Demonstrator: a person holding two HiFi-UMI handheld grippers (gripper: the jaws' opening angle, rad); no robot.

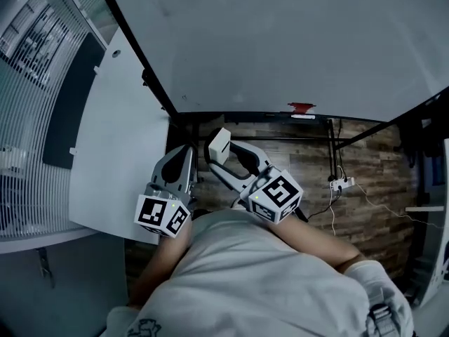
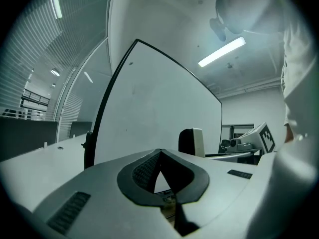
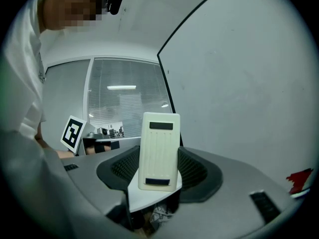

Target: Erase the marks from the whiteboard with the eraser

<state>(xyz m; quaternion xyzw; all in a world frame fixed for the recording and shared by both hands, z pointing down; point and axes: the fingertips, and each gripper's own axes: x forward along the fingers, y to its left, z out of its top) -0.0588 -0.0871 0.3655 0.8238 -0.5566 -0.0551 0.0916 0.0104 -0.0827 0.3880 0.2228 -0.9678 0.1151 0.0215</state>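
Observation:
The whiteboard [image 1: 280, 41] fills the top of the head view; I make out no clear marks on it, only faint specks. My right gripper [image 1: 226, 157] is shut on a white eraser [image 1: 218, 144], which stands upright between the jaws [image 3: 159, 151] just below the board's lower edge. The board's surface [image 3: 249, 73] rises at the right of the right gripper view. My left gripper [image 1: 186, 152] hangs beside it to the left, jaws shut and empty [image 2: 159, 152]. From the left gripper view the eraser [image 2: 194, 142] shows side-on in front of the board [image 2: 159, 98].
A red object [image 1: 302, 107] lies on the board's bottom ledge, also seen as a red object [image 3: 300, 180] in the right gripper view. A white desk [image 1: 116, 153] stands at the left. A power strip [image 1: 342, 183] with cables lies on the wooden floor [image 1: 365, 209].

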